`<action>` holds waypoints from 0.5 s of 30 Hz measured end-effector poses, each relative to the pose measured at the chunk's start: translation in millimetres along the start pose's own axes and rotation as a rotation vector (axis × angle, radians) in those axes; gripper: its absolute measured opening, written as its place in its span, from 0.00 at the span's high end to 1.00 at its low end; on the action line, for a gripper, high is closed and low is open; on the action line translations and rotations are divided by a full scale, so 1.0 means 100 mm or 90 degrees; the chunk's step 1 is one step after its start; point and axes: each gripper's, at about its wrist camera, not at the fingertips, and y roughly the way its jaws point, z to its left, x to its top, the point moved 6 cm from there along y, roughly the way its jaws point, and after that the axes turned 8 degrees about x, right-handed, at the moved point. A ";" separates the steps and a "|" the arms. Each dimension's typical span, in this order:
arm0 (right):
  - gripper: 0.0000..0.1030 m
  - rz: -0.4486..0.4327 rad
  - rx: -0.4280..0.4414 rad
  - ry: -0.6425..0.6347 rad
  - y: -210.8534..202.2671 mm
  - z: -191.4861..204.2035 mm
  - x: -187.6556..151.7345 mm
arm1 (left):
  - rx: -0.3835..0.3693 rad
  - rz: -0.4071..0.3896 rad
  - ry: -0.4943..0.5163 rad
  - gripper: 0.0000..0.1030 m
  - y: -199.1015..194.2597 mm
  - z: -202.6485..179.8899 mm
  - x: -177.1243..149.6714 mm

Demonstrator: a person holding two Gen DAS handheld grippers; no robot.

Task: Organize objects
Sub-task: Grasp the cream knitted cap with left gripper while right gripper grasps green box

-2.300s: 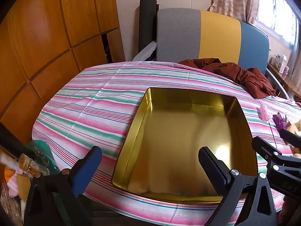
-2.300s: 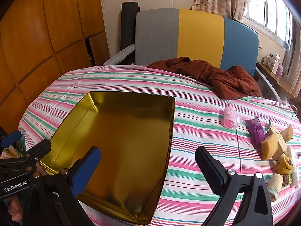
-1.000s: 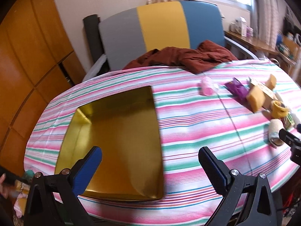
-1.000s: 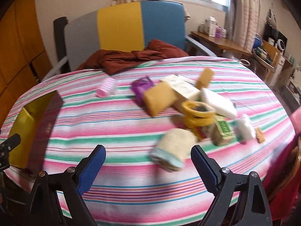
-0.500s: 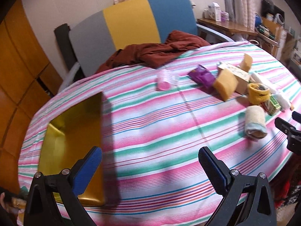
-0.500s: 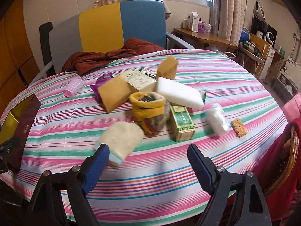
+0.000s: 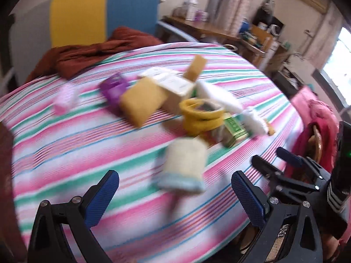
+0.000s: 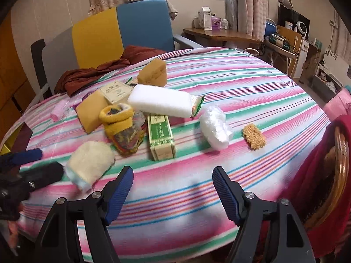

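Note:
A pile of objects lies on the striped tablecloth: a cream mitt, a yellow knitted boot, a green box, a white foam block, a white plastic bundle, a small tan scrubber, tan sponges and a pink roll. My left gripper is open and empty, just short of the mitt. My right gripper is open and empty, in front of the green box. The left view is blurred.
The gold tin's corner shows at the far left edge of the table. A brown cloth lies at the back by a grey, yellow and blue chair. A wicker chair with pink cloth stands at the right.
Both grippers have swung right, from over the gold tin to the pile of objects. The tin has slid out of the left view. Both stay open.

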 end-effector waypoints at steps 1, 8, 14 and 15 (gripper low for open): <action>0.26 -0.006 -0.001 0.005 0.03 -0.03 0.04 | -0.002 0.007 0.001 0.00 0.09 -0.04 0.03; 0.34 0.009 0.037 0.023 0.36 -0.09 0.25 | 0.029 0.067 0.043 0.00 0.58 0.00 -0.04; 0.46 0.052 0.048 -0.014 0.72 0.00 0.32 | 0.054 0.012 0.081 0.03 0.65 0.03 -0.07; 0.53 0.057 0.043 -0.010 0.76 -0.02 0.31 | 0.055 0.004 0.088 0.04 0.65 0.02 -0.07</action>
